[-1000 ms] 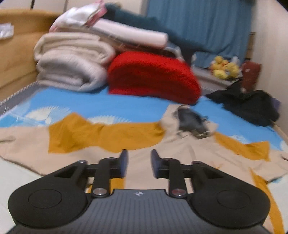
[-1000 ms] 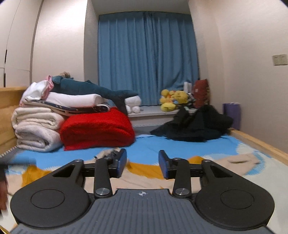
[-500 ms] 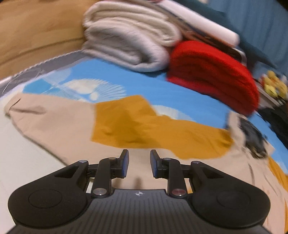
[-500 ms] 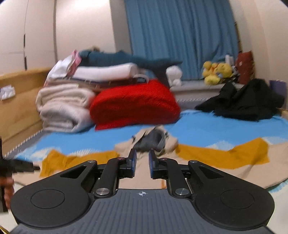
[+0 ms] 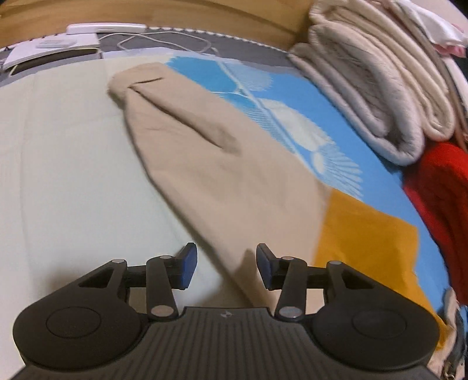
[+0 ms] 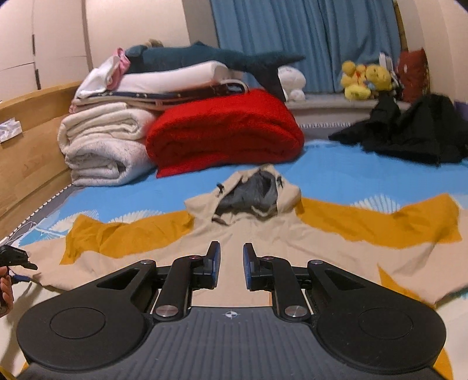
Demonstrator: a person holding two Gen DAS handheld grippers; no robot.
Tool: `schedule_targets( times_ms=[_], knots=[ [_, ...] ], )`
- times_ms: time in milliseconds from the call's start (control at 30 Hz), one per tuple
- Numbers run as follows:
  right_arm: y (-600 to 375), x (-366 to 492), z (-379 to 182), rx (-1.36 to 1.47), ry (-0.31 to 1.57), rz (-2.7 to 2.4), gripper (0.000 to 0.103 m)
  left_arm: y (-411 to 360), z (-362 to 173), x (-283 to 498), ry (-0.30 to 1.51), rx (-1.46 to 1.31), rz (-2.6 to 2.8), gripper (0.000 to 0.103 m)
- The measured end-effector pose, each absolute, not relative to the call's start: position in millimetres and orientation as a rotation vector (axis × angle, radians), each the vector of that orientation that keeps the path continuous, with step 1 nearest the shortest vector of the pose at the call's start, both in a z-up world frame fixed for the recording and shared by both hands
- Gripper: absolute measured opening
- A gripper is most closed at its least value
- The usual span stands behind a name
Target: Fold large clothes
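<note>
Both tools hover open-jawed above the spread beige hoodie.

Beige/mustard hoodie spread flat on bed, sleeves out, hood grey-lined, prob. front up.

Cream walls, blue curtains — wooden bed frame, lamplit
</note>
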State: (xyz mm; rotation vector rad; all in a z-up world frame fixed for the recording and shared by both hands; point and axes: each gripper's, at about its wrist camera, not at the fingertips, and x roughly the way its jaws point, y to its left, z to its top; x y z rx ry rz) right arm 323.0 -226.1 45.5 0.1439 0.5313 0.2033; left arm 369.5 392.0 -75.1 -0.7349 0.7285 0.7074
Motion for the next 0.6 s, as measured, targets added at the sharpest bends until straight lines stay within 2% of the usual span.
schedule_targets(
  times_ms=[167, 233, 267, 300, 467, 600],
  knots=[
    [-223.9, 332.2, 34.9, 0.155, 0.583, 0.187, 0.017, 411.7, -77.8, 363.4, 0.669, -0.786, 0.732, 0.049],
    [-223.3, 333.6, 33.4, 0.154, 0.594, 0.188, 0.017, 413.6, -79.3, 362.9, 0.641, -0.803, 0.731, 0.045],
    [-222.5, 333.7, 32.8, 0.153, 0.598, 0.189, 0.017, 414.3, -80.4, 362.3, 0.628, -0.803, 0.728, 0.021],
    [-222.0, 333.6, 32.2, 0.150, 0.602, 0.190, 0.017, 414.4, -81.5, 363.2, 0.632, -0.800, 0.726, 0.002],
    [-224.5, 333.5, 32.2, 0.152, 0.624, 0.187, 0.017, 383.9, -41.5, 375.3, 0.552, -0.616, 0.755, 0.000],
    [-230.9, 333.4, 36.1, 0.170, 0.634, 0.173, 0.016, 293.6, 29.0, 396.4, 0.441, -0.334, 0.605, 0.000]
  ],
)
